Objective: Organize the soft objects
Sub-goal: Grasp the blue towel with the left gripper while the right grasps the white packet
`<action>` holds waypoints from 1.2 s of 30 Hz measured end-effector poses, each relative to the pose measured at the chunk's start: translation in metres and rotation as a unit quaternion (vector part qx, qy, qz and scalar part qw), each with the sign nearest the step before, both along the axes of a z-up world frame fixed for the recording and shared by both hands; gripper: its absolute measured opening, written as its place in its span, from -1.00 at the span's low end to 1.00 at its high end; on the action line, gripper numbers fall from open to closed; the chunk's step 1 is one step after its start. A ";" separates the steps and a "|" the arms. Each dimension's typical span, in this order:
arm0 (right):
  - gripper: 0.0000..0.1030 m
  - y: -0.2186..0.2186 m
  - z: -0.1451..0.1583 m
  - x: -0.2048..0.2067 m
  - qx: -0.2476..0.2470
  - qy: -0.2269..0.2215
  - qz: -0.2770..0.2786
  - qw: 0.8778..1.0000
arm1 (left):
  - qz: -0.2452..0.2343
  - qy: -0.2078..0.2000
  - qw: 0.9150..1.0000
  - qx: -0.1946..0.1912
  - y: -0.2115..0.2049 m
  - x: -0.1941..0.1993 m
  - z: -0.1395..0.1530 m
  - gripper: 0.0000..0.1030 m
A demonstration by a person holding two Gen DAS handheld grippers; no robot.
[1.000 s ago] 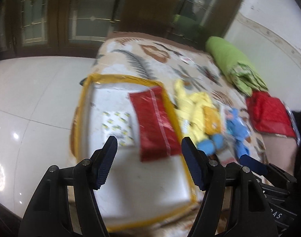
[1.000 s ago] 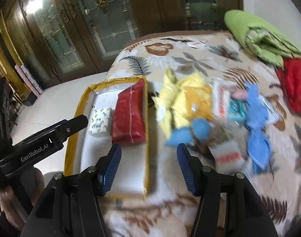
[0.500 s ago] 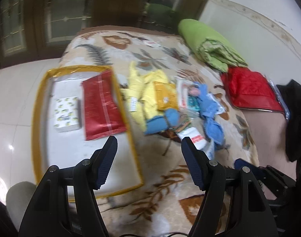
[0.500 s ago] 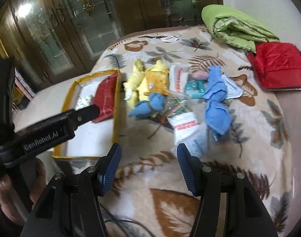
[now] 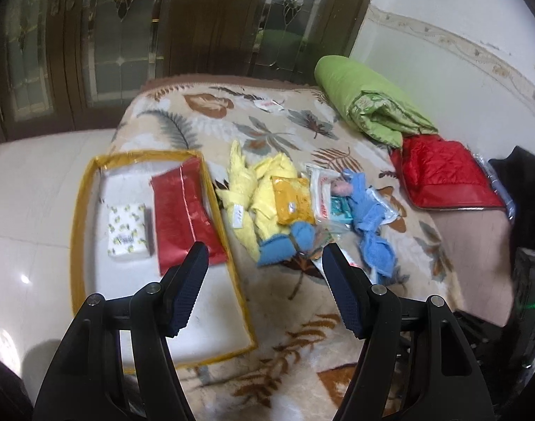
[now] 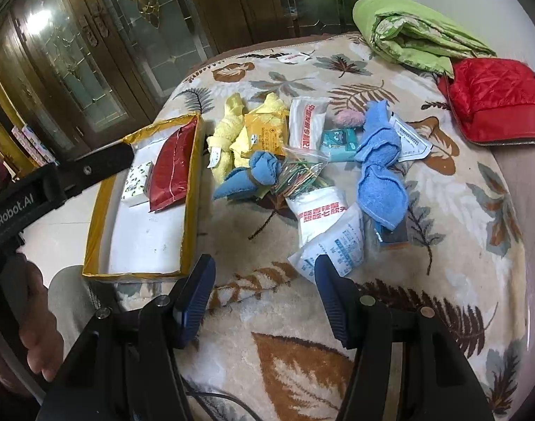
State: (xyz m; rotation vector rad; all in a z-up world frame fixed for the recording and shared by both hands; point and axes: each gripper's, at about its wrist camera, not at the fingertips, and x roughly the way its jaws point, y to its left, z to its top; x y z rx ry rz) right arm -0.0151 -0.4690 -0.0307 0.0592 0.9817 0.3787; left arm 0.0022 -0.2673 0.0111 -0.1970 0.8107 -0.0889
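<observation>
A heap of soft items lies on the leaf-patterned blanket (image 6: 302,343): yellow towels (image 5: 246,193) (image 6: 225,133), an orange packet (image 5: 290,203) (image 6: 265,133), a rolled blue cloth (image 5: 285,244) (image 6: 256,175), a blue towel (image 5: 369,217) (image 6: 379,172), and white packets (image 6: 327,235). Left of the heap stands a yellow-rimmed box (image 5: 78,217) (image 6: 190,207) holding a red pouch (image 5: 179,214) (image 6: 172,168) and a tissue pack (image 5: 127,229) (image 6: 137,184). My left gripper (image 5: 265,287) hovers open above the box's right edge. My right gripper (image 6: 263,294) hovers open above the blanket, short of the white packets. Both are empty.
A folded green quilt (image 5: 369,105) (image 6: 418,31) and a red quilted bag (image 5: 446,175) (image 6: 499,98) lie at the far right of the bed. White tiled floor (image 5: 32,182) lies left of the bed. Wooden glass-panelled doors (image 6: 127,35) stand behind. A hand (image 6: 39,336) holds the left gripper's body (image 6: 57,182).
Both grippers have drawn back from the bed, so the box and the heap look smaller and farther away. The left view has swung right from the box toward the heap. Jaws stay open.
</observation>
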 end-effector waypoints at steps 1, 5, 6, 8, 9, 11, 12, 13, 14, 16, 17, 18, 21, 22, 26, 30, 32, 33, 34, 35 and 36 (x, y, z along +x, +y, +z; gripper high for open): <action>0.15 -0.003 -0.001 0.001 -0.002 -0.001 -0.001 1.000 | -0.003 0.009 1.000 -0.002 0.001 0.003 -0.002 0.32; 0.18 -0.016 -0.012 0.008 0.006 0.012 -0.005 1.000 | -0.024 0.014 0.999 -0.041 0.004 0.007 -0.006 0.32; 0.18 -0.019 -0.018 0.013 0.004 0.019 -0.008 1.000 | -0.030 0.019 0.999 -0.034 0.002 0.011 -0.009 0.32; 0.18 -0.022 -0.026 0.019 0.004 0.028 -0.010 1.000 | -0.039 0.037 0.998 -0.032 -0.003 0.021 -0.019 0.32; 0.19 -0.024 -0.031 0.024 0.007 0.035 -0.009 0.999 | -0.043 0.040 0.998 -0.034 -0.004 0.023 -0.022 0.32; 0.19 -0.025 -0.038 0.031 0.005 0.044 -0.007 0.999 | -0.050 0.048 0.997 -0.032 -0.007 0.034 -0.030 0.32; 0.20 -0.028 -0.043 0.036 0.004 0.049 -0.014 0.999 | -0.049 0.049 0.997 -0.029 -0.009 0.038 -0.032 0.32; 0.20 -0.030 -0.047 0.038 0.009 0.056 -0.018 0.998 | -0.052 0.053 0.997 -0.029 -0.011 0.046 -0.037 0.32; 0.20 -0.034 -0.050 0.040 0.015 0.063 -0.024 0.998 | -0.056 0.059 0.996 -0.029 -0.014 0.052 -0.042 0.32; 0.20 -0.042 -0.054 0.043 0.032 0.074 -0.049 0.996 | -0.062 0.070 0.995 -0.027 -0.019 0.063 -0.049 0.32; 0.19 -0.045 -0.057 0.045 0.043 0.082 -0.058 0.994 | -0.068 0.076 0.995 -0.025 -0.025 0.071 -0.054 0.32; 0.20 -0.047 -0.059 0.047 0.048 0.089 -0.064 0.993 | -0.072 0.082 0.994 -0.019 -0.029 0.077 -0.059 0.32; 0.19 -0.048 -0.067 0.051 0.050 0.103 -0.090 0.989 | -0.079 0.103 0.992 0.010 -0.044 0.100 -0.076 0.31; 0.19 -0.048 -0.070 0.053 0.051 0.108 -0.099 0.988 | -0.080 0.108 0.991 0.011 -0.047 0.107 -0.080 0.31; 0.19 -0.055 -0.082 0.058 0.088 0.134 -0.124 0.979 | -0.104 0.142 0.984 0.013 -0.057 0.121 -0.098 -0.07; 0.17 -0.058 -0.084 0.058 0.098 0.141 -0.133 0.976 | -0.110 0.149 0.983 -0.007 -0.056 0.115 -0.108 -0.52; 0.09 -0.057 -0.083 0.056 0.093 0.143 -0.134 0.976 | -0.109 0.141 0.984 -0.018 -0.050 0.108 -0.105 -0.71; 0.02 -0.056 -0.082 0.055 0.087 0.141 -0.135 0.977 | -0.109 0.138 0.984 -0.023 -0.047 0.106 -0.103 -0.95; -0.09 -0.054 -0.082 0.055 0.081 0.138 -0.136 0.978 | -0.107 0.136 0.984 -0.035 -0.041 0.101 -0.102 -0.95; -0.14 -0.052 -0.080 0.054 0.073 0.135 -0.138 0.978 | -0.104 0.137 0.984 -0.040 -0.038 0.099 -0.101 -0.95; -0.33 -0.048 -0.079 0.055 0.070 0.132 -0.139 0.979 | -0.102 0.138 0.984 -0.043 -0.035 0.096 -0.101 -0.95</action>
